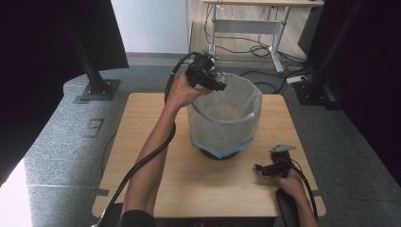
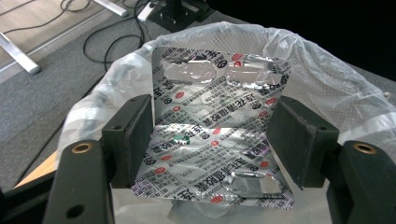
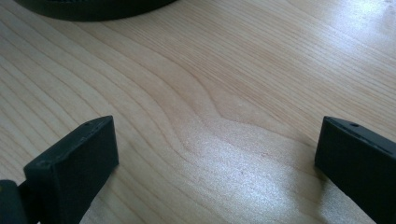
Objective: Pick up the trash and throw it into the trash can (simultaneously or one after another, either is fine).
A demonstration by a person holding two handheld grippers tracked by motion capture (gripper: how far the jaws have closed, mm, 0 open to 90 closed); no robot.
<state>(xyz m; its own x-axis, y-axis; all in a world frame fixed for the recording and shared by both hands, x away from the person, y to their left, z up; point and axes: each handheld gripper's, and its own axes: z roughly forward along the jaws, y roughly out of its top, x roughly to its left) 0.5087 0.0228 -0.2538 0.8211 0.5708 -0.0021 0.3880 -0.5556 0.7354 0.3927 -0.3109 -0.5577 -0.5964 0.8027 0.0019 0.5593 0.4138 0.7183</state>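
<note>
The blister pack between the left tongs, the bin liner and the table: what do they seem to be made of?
Blister pack: probably aluminium foil, shiny and creased, printed in red and black; some pockets look torn open.
Bin liner: thin translucent plastic film, wrinkled and glossy, folded over the bin's rim.
Table: light wood or wood-look laminate, smooth with visible grain and a soft sheen.

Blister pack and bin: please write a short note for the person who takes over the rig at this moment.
Left gripper: shut on the used silver blister pack, held over the open mouth of the lined bin, at its far left rim.
Right gripper: open, holding nothing, low over the bare wooden table near the right front corner, away from the bin.
Done: pack picked up and brought above the bin.
Left: open the left jaws so the pack falls inside the bag, then draw the hand back.
</note>
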